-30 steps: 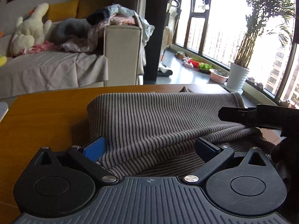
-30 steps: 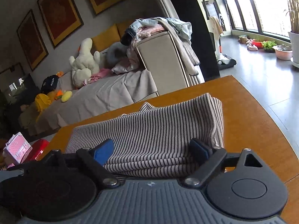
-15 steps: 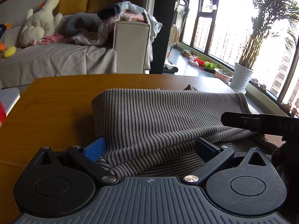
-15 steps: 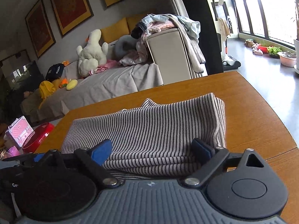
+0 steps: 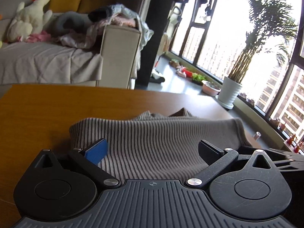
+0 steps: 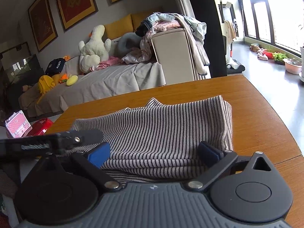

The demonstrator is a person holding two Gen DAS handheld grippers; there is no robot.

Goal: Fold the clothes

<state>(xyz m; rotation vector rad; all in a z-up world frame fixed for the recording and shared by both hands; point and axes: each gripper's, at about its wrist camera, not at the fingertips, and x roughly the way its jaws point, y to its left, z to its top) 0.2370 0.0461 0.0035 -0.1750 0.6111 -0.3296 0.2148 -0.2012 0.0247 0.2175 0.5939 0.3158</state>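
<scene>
The left hand-held gripper (image 5: 152,152) is held low and level, its two fingers spread wide apart. The right hand-held gripper (image 6: 154,154) sits just beside it, likewise low, jaws spread wide, pointing the same way.

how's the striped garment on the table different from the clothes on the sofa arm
The striped garment lies folded in flat layers on the wooden table; the clothes pile is heaped loosely over the sofa arm, with sleeves hanging down its side. The garment is one piece in grey with dark stripes; the pile mixes pink, pale blue and dark items. The garment sits between the open fingers of both the left gripper and right gripper; nothing touches the pile. Both are soft fabric.
</scene>
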